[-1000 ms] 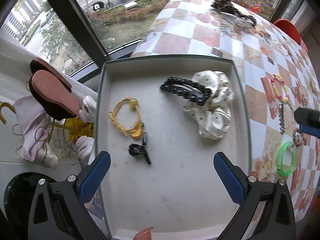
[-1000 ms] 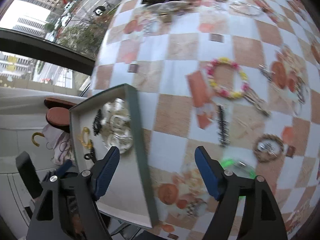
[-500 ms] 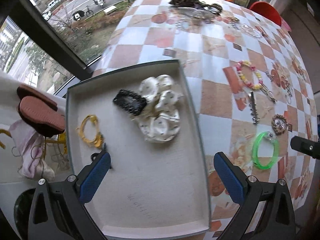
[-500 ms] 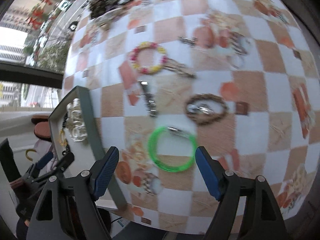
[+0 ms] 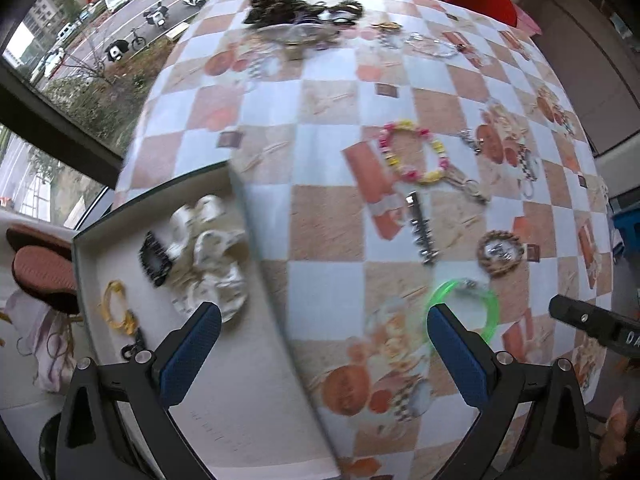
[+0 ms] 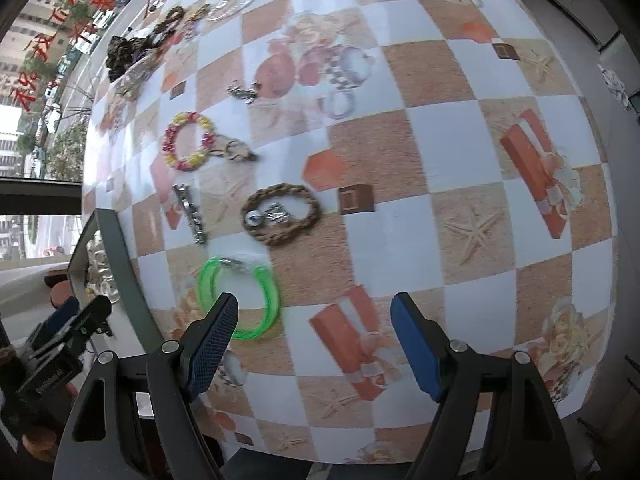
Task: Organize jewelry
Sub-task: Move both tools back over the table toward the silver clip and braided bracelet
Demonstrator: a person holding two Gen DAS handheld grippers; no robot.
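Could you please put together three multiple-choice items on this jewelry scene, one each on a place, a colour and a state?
1. Where does the white scrunchie lie?
A. inside the tray
B. on the checked tablecloth
C. between a gripper's fingers

2. What colour is the bangle nearest the right gripper?
A. red
B. bright green
C. black

3. How do the right gripper's jaws stand?
A. shut on the bangle
B. shut on nothing
C. open, holding nothing

Answers:
1 A, it sits within the tray's walls beside the black hair clip.
2 B, the ring by the gripper's one fingertip is neon green.
3 C, the two blue pads stand wide apart with only tablecloth between them.
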